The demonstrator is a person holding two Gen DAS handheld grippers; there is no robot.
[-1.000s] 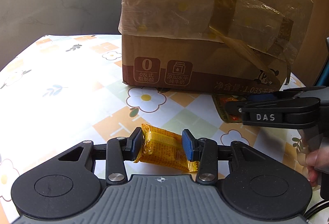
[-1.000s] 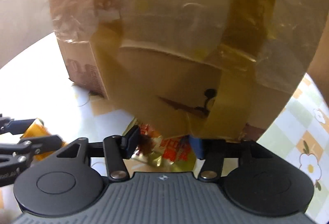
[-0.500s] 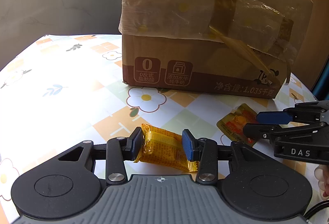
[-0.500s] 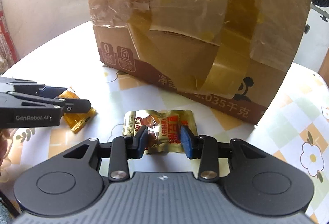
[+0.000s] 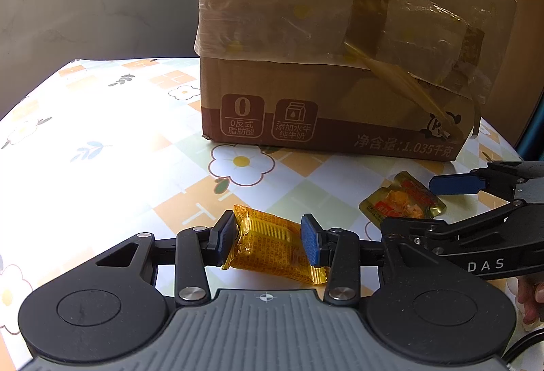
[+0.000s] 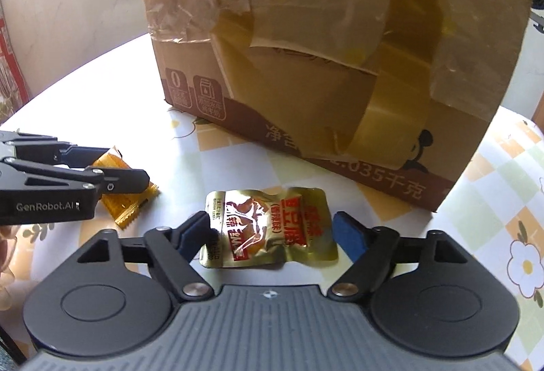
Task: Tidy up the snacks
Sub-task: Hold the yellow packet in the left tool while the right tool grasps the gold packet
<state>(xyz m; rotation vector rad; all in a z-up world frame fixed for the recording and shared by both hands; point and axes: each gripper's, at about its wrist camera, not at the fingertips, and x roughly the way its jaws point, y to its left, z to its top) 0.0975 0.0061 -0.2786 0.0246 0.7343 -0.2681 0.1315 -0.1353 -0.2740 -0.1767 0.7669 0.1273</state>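
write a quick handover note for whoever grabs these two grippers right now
Left gripper: shut on the orange snack packet, held low over the table.
Right gripper: jaws opening; the gold snack pouch lies flat on the table between them, pads not pressing it.
Cardboard box: stands behind both snacks, its front taped over; no opening shows from here.
Done: gold pouch is down on the table in front of the box.
Left: orange packet is not yet placed; probably set it beside the gold pouch. Whether more snacks wait elsewhere cannot be seen.
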